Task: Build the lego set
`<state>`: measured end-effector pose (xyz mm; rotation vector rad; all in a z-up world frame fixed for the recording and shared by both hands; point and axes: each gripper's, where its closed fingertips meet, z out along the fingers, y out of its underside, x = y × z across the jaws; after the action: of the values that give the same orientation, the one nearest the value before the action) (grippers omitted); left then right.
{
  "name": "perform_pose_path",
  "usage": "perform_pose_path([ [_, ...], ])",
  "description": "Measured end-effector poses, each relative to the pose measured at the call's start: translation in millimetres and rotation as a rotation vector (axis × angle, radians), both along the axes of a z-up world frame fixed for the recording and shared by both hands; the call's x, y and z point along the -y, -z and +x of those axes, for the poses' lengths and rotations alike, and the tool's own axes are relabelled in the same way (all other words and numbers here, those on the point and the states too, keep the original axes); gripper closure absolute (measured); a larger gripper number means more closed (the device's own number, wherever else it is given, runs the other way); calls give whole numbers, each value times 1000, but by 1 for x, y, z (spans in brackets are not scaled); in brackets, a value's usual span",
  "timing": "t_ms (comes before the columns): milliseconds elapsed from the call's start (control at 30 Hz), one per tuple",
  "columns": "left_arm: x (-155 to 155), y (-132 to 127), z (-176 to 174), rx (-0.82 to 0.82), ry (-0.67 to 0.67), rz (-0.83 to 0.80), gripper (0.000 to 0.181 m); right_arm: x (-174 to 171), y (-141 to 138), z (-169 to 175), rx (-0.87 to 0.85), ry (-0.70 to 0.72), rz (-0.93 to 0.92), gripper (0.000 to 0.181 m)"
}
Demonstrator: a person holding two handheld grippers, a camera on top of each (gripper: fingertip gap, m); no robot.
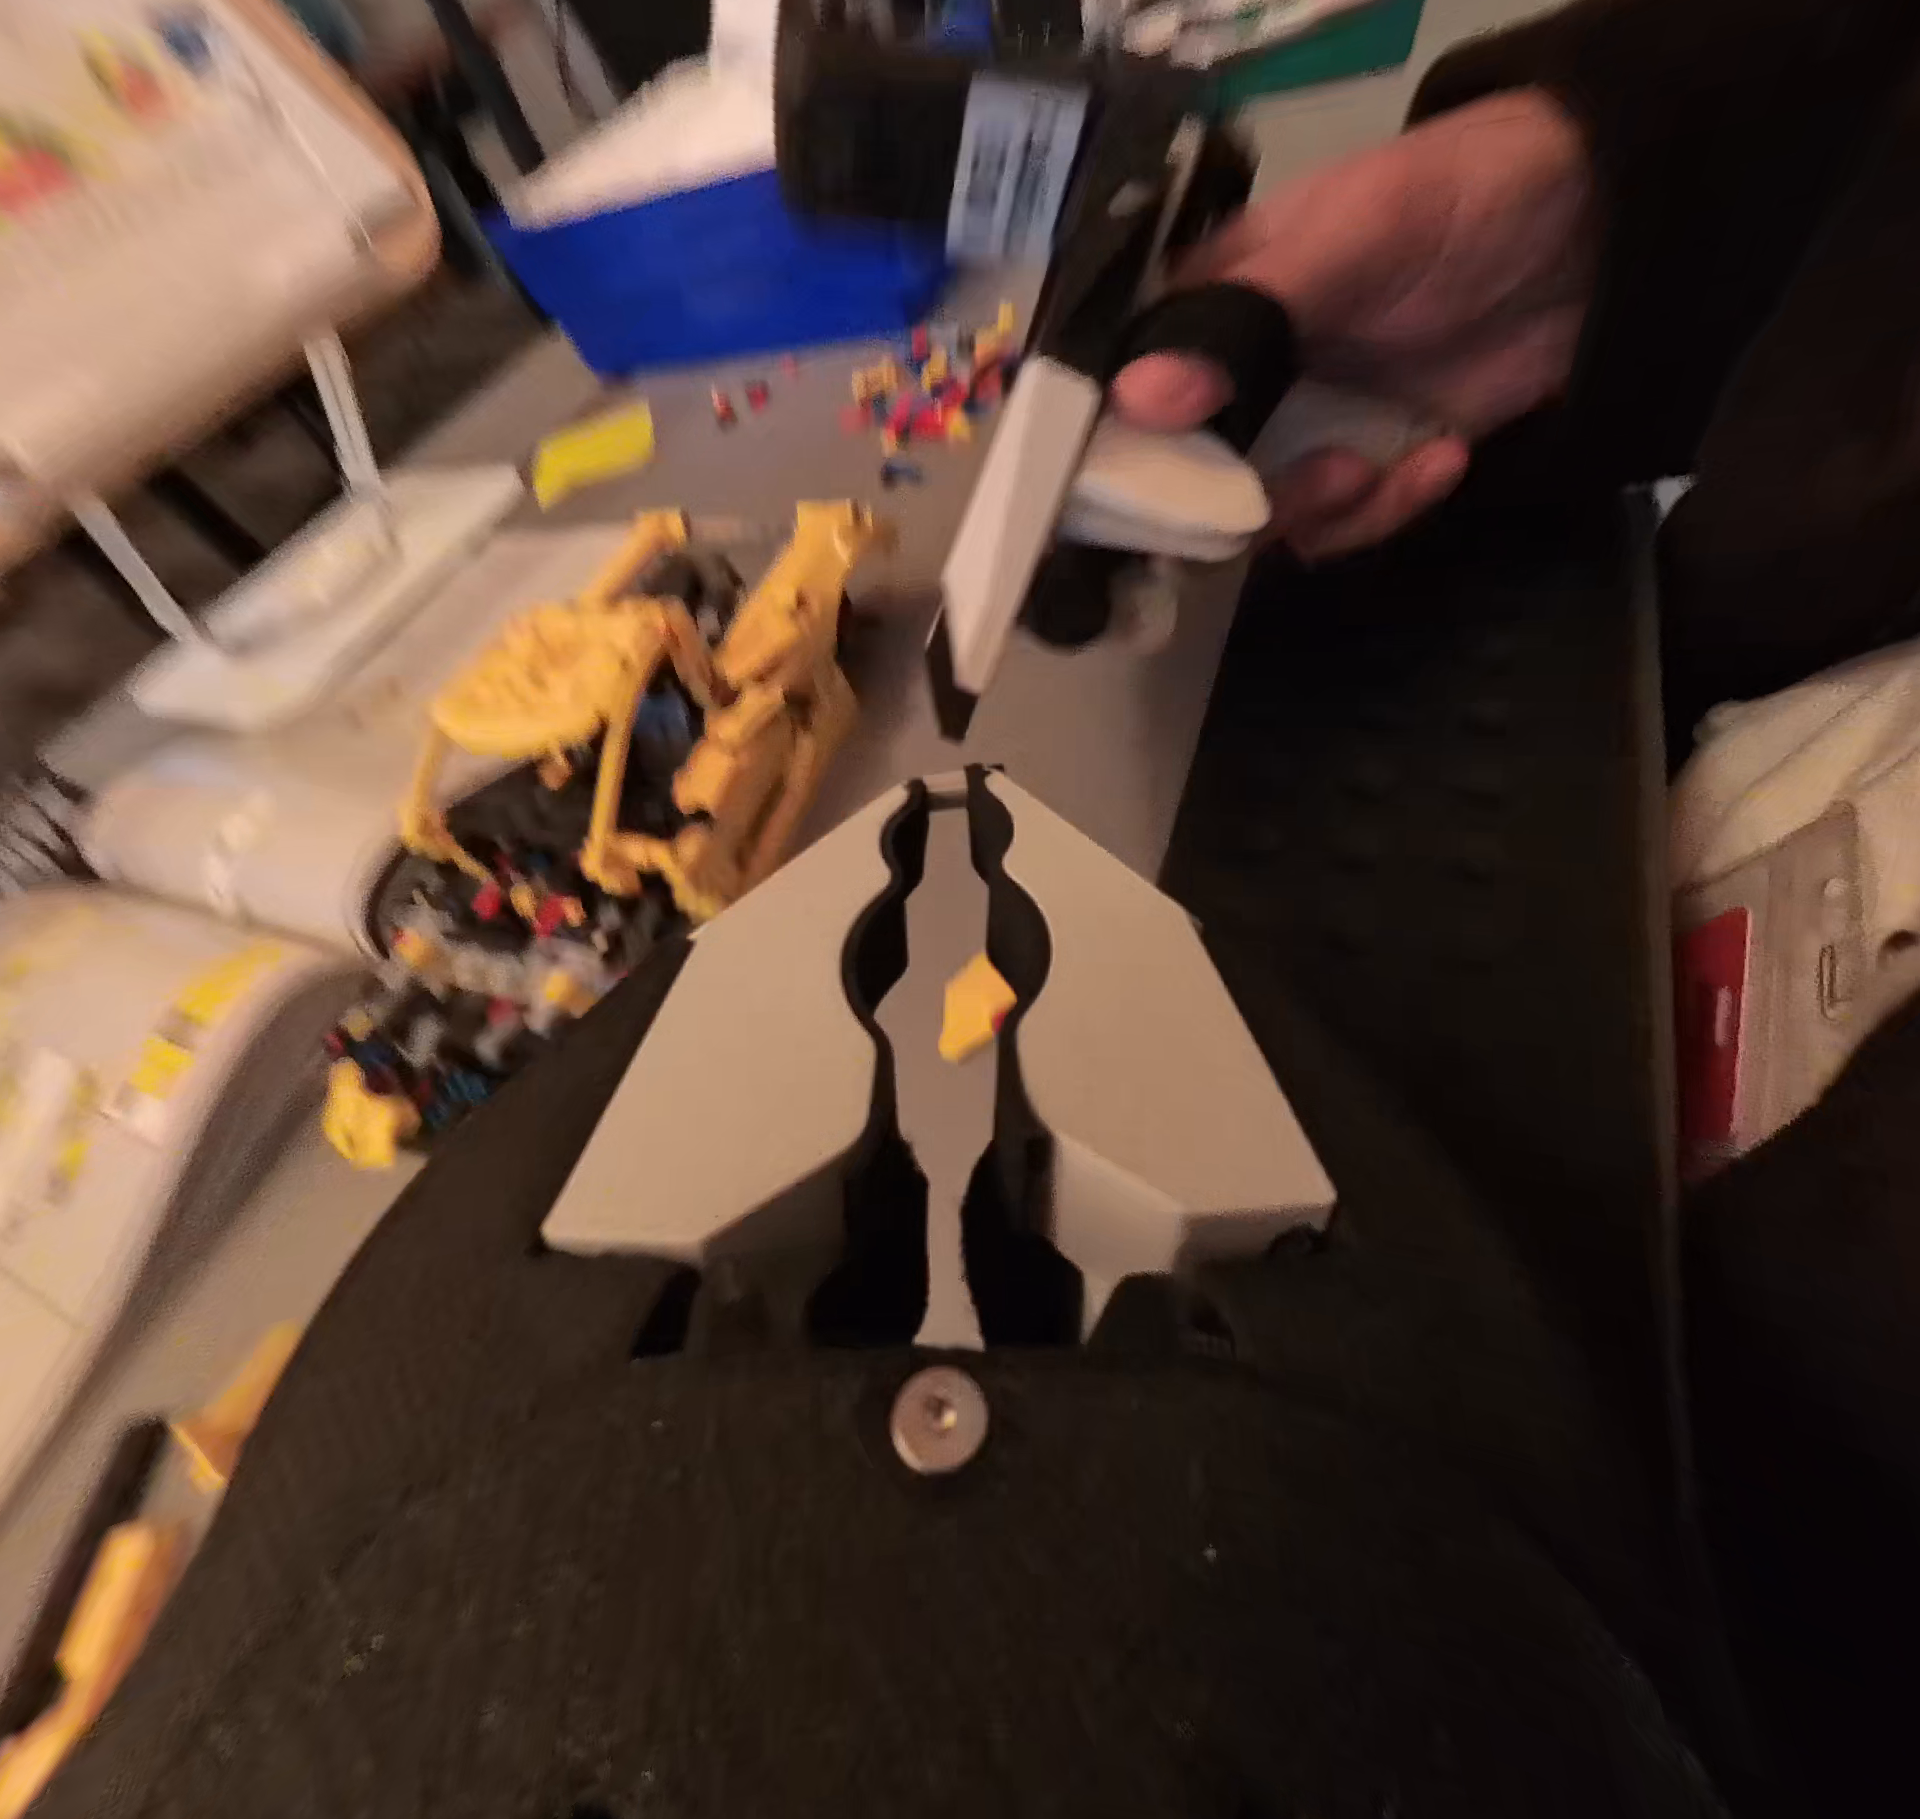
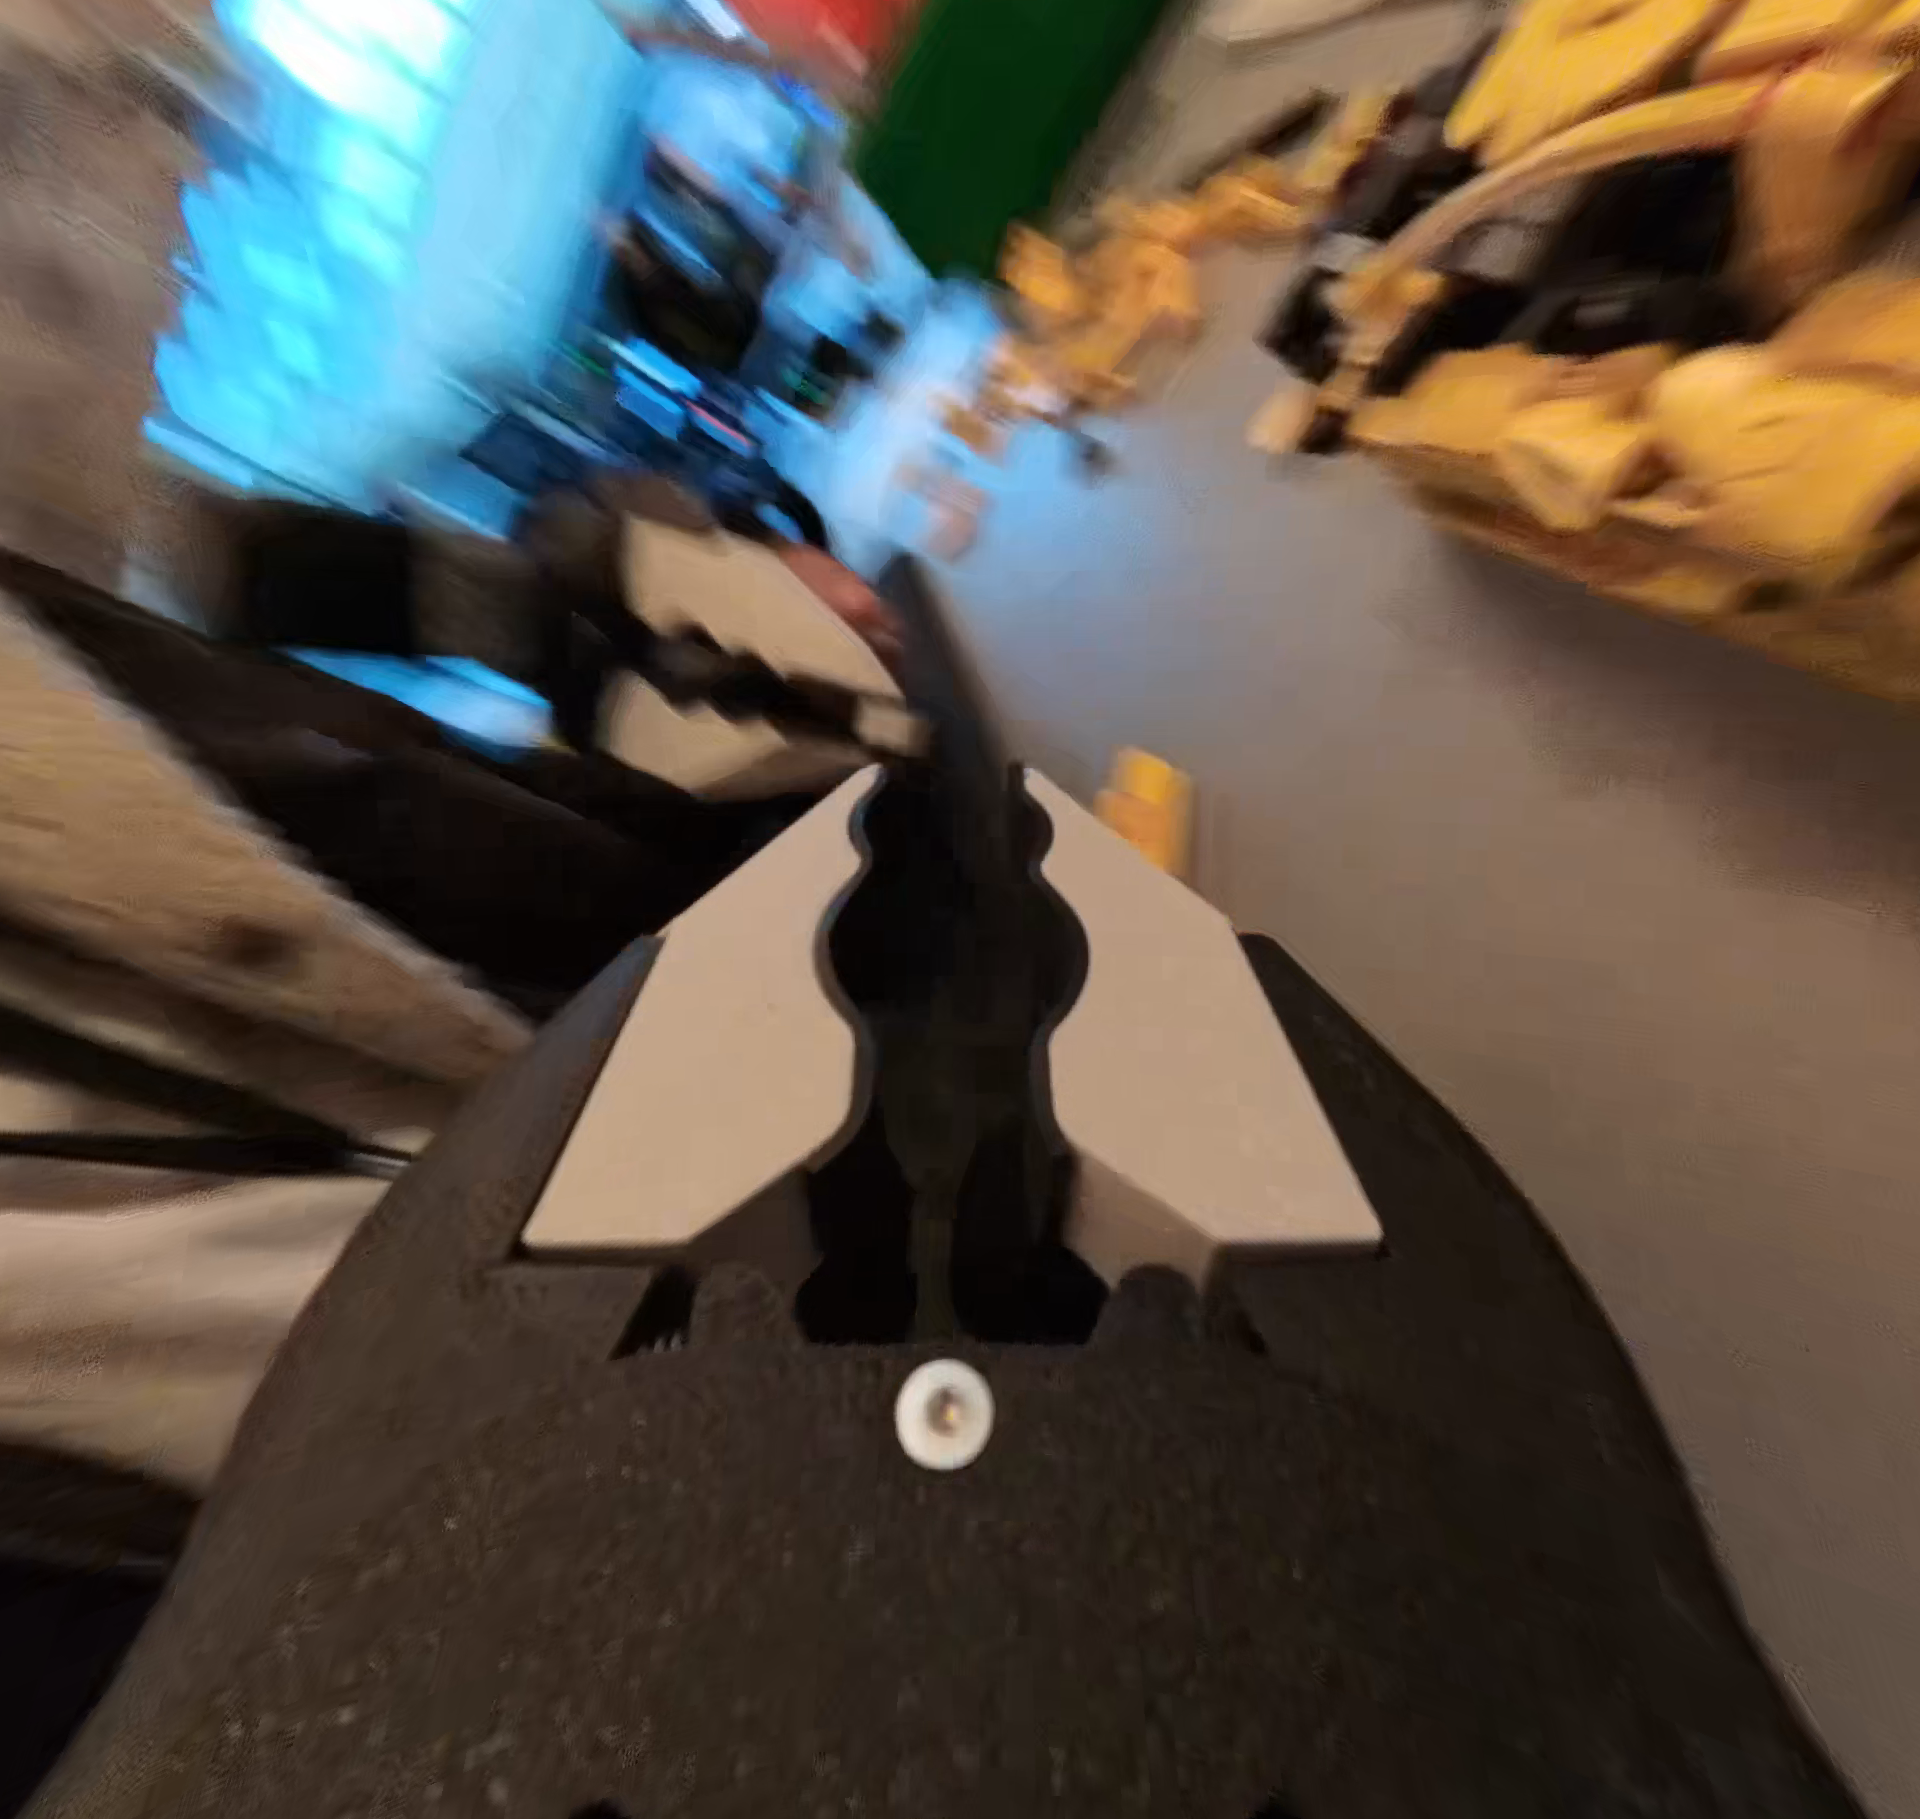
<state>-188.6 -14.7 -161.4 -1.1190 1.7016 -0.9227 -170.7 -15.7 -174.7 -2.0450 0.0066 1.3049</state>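
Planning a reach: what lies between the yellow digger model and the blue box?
In the left wrist view, bare grey tabletop and one loose yellow piece separate the digger model from the blue box.

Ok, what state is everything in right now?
left hand-held gripper: jaws nearly closed, grip unclear through blur.
right hand-held gripper: shut on black piece.
yellow lego vehicle: partly built, standing on table.
loose bricks: scattered on table.
blue bin: open.

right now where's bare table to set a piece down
Bare grey tabletop between the small yellow brick and the big yellow lego bulldozer model. Crowded: the scattered pile of small coloured bricks before the blue plastic box.
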Motion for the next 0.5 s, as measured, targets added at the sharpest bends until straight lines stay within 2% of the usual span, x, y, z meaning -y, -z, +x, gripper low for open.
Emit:
perform_pose_path([
  [67,-6,17,-2,-94,-52,-70,174,15,34,13,409,-93,-7,162],
  [100,-3,25,-2,-138,-43,-97,174,20,43,12,504,-124,-36,159],
  [233,-3,52,-1,-312,-53,-89,174,20,51,-10,574,-170,-56,149],
  [367,-2,57,3,-376,-25,-211,174,19,59,-1,853,-299,124,153],
  [500,0,54,4,-394,34,-356,174,17,56,-6,855,-465,374,151],
])
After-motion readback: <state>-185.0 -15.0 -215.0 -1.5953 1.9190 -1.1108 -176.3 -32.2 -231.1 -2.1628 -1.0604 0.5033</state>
